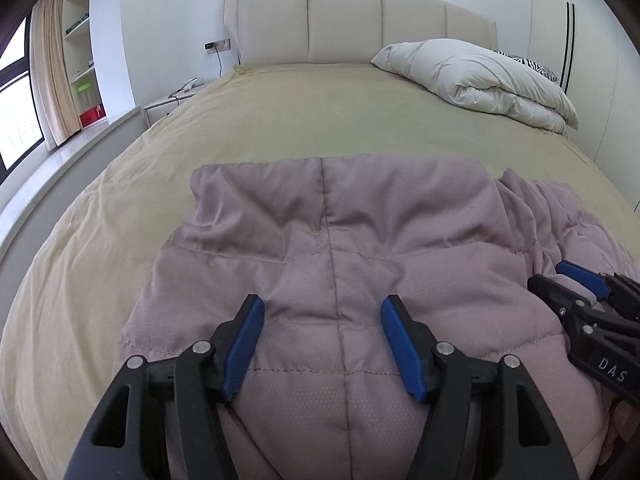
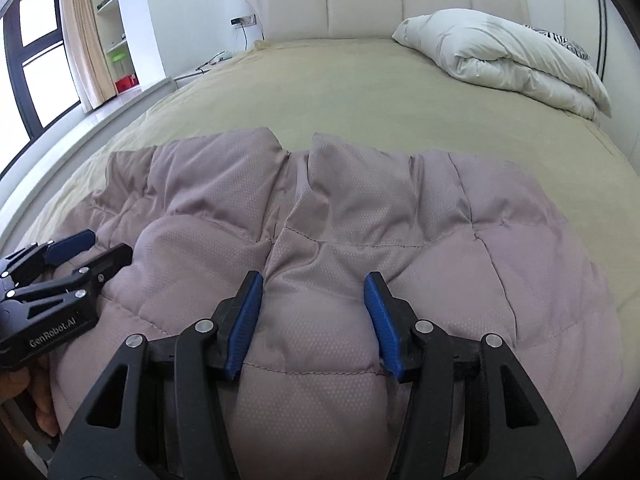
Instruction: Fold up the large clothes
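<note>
A mauve quilted padded garment (image 1: 340, 248) lies spread on the near part of the bed, puffy and creased; it also fills the near part of the right wrist view (image 2: 340, 220). My left gripper (image 1: 322, 304) is open, its blue pads (image 1: 246, 344) wide apart just above the garment's near edge. My right gripper (image 2: 312, 280) is open too, over the garment's near puffed part. Each gripper shows in the other's view, the right one (image 1: 576, 276) at the right, the left one (image 2: 100, 244) at the left.
The bed has a tan cover (image 1: 304, 120) and a cream padded headboard (image 1: 344, 20). A folded white duvet (image 1: 480, 76) lies at the far right by a zebra-print pillow (image 1: 532, 66). A nightstand (image 1: 168, 104), shelves (image 1: 82, 52) and a window (image 1: 16, 104) stand to the left.
</note>
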{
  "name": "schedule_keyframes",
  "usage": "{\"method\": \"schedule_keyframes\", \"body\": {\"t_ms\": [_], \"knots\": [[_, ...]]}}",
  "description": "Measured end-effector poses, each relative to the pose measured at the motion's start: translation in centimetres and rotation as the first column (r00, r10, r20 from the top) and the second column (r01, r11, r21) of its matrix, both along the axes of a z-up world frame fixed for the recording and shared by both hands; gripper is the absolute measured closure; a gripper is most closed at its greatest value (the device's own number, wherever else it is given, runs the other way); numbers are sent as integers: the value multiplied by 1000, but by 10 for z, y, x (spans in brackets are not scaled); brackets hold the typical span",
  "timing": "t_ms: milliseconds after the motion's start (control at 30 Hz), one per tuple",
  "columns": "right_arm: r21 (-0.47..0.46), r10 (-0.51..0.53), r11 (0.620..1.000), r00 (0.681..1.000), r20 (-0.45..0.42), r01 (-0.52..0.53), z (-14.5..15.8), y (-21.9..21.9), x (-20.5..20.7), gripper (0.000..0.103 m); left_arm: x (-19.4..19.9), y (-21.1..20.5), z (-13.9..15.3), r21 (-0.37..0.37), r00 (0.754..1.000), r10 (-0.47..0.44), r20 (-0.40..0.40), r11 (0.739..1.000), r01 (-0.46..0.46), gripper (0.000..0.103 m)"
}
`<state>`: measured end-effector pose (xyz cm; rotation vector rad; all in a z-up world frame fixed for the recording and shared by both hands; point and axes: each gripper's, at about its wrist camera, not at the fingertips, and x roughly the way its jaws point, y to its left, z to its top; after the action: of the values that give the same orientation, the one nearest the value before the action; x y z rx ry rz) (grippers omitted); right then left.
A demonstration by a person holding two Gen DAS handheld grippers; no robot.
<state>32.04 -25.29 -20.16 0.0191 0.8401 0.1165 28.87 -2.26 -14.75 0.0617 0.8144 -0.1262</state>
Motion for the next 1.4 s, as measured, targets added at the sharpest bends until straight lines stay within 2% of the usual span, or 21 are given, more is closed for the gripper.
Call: {"method": "schedule_keyframes", "body": {"t_ms": [133, 267, 333, 400, 467, 533, 600, 667, 733, 767, 833, 933, 1033, 1133, 1200, 1300, 1367, 1400], "knots": [[-22, -4, 1000, 1000, 12, 4, -13, 6, 1, 51, 2, -2, -10, 5, 1000, -1, 19, 1000, 1, 37], [-22, -5, 1000, 1000, 18, 6, -17, 4, 0, 51, 4, -1, -13, -2, 1000, -3, 4, 1000, 3, 37], [-13, 4, 1000, 1000, -9, -4, -11, 2, 3, 51, 1, -1, -4, 10, 1000, -3, -10, 1000, 3, 38], [29, 18, 999, 999, -38, -17, 11, -8, 3, 51, -11, -1, 14, 5, 1000, -1, -4, 1000, 1, 41], [81, 7, 997, 1000, 25, -9, 35, -24, -18, 51, -34, -4, 33, -23, 999, -22, 39, 999, 23, 41], [70, -48, 997, 991, 124, 40, 56, -45, -47, 48, -53, -16, 46, -13, 994, -62, 91, 998, 64, 40], [54, -123, 992, 977, 173, 115, 62, -65, -66, 36, -58, -31, 41, 13, 991, -105, 78, 994, 104, 38], [31, -161, 987, 977, 141, 159, 54, -82, -70, 33, -52, -37, 23, 28, 994, -105, 43, 994, 104, 38], [-44, -179, 983, 984, 16, 180, 26, -91, -61, 31, -46, -31, 13, -17, 996, -86, 30, 996, 87, 36], [-46, -157, 987, 988, 0, 157, 14, -93, -61, 30, -44, -30, 12, -27, 996, -89, 24, 996, 90, 36], [-34, -125, 991, 988, 86, 128, 2, -97, -70, 28, -41, -33, 7, -8, 994, -105, 30, 994, 105, 34], [-18, -135, 990, 986, 98, 138, -11, -97, -68, 27, -35, -34, -2, -29, 994, -109, 23, 994, 110, 34], [-25, -135, 990, 986, 96, 137, -15, -96, -65, 27, -31, -38, -6, -19, 994, -106, 24, 994, 107, 33], [1, -119, 993, 991, 59, 119, -9, -102, -62, 27, -33, -33, 1, -49, 994, -111, 18, 992, 112, 34], [31, -148, 989, 988, 45, 147, 7, -113, -64, 28, -40, -27, 8, -80, 993, -114, 32, 990, 116, 35], [57, -242, 970, 960, 138, 236, 24, -126, -88, 27, -47, -26, 6, -79, 991, -117, 62, 989, 121, 34], [4, -224, 975, 973, 48, 224, 2, -124, -81, 26, -43, -29, 2, -82, 992, -114, 59, 989, 119, 34], [-20, -202, 979, 978, 57, 203, -7, -119, -83, 26, -41, -30, 1, -86, 992, -117, 50, 989, 121, 33]]}}
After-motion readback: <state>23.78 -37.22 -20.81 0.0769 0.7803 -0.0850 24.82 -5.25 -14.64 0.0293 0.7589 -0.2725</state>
